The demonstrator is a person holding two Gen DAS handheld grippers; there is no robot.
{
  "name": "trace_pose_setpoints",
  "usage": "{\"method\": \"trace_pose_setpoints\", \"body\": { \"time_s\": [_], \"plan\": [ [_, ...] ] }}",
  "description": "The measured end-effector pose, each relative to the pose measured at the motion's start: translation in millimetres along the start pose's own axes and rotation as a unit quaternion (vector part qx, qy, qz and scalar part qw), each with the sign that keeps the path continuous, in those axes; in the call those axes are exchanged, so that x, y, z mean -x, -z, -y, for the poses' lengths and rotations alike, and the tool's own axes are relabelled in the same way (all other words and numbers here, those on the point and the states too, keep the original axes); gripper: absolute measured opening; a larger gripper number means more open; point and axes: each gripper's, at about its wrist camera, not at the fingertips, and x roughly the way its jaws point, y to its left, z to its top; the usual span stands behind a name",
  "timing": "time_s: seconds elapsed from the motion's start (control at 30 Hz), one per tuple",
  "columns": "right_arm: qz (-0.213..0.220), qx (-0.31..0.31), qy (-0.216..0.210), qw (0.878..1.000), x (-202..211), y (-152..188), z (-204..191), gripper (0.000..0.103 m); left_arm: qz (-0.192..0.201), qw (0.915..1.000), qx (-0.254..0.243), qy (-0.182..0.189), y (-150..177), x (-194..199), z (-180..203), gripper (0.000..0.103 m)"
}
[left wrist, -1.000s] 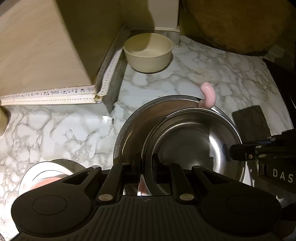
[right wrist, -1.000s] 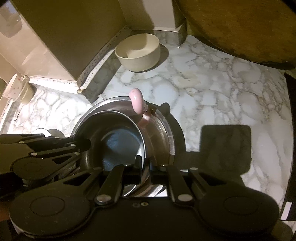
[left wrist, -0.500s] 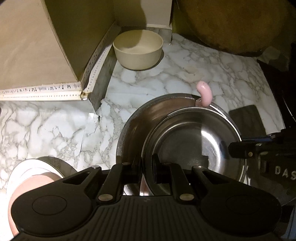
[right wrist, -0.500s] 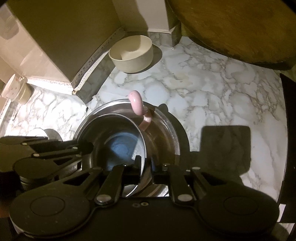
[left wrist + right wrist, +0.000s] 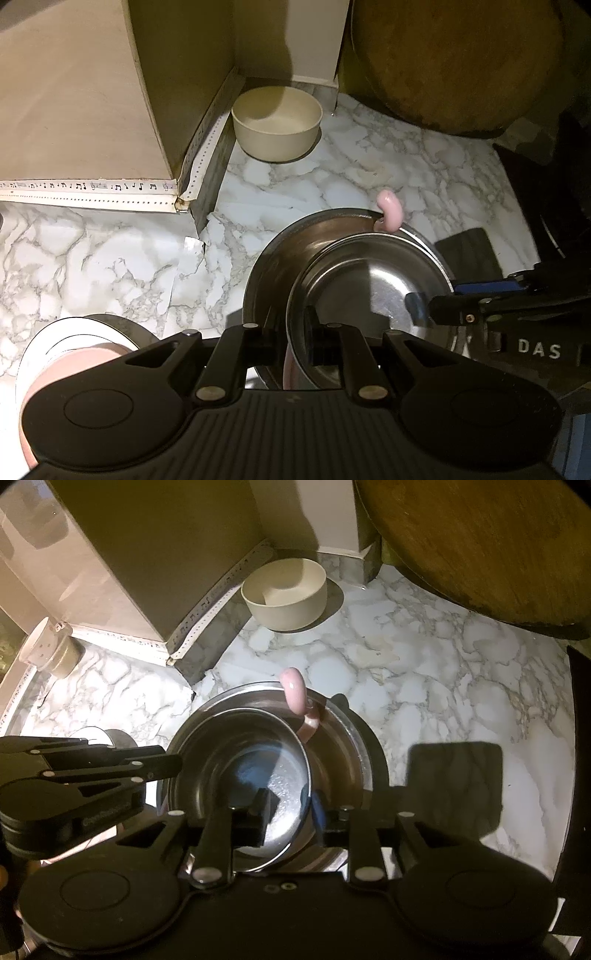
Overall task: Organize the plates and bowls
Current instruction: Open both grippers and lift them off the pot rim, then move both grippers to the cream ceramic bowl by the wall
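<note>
While the left tongs (image 5: pixel 297 345) clamp the small bowl's (image 5: pixel 369 288) rim and the right tongs (image 5: pixel 288 812), just opening, straddle it, it could tip against the big bowl (image 5: pixel 280 258)

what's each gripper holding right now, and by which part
The left gripper pinches the smaller steel bowl by its near rim. The right gripper straddles its opposite rim, fingers just opening.
</note>
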Motion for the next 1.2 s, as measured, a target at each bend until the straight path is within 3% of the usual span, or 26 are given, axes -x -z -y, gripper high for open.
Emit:
{"method": "trace_pose_setpoints", "body": {
  "time_s": [0.47,0.73,0.8,0.87,0.93,1.2],
  "plan": [
    [0.028,0.033,-0.032,0.999,23,-8,-16,0.035,0.034,0.9991,0.016,0.017,-3,26,-4,0.012],
    [0.058,0.043,-0.027,0.997,35,-26,-10,0.049,0.055,0.9981,0.021,0.02,-15,33,-5,0.014],
    [0.061,0.038,-0.027,0.997,35,-33,-4,0.05,0.06,0.9976,0.025,0.021,-19,32,-5,0.022],
    [0.064,0.032,-0.028,0.997,35,-40,1,0.05,0.066,0.9971,0.031,0.021,-24,31,-5,0.05],
    [0.068,0.026,-0.028,0.997,35,-46,6,0.051,0.077,0.9963,0.035,0.016,-28,29,-6,0.067],
    [0.092,0.011,-0.011,0.996,32,-81,26,0.071,0.102,0.9922,0.072,0.003,-54,13,-7,0.077]
  ]
}}
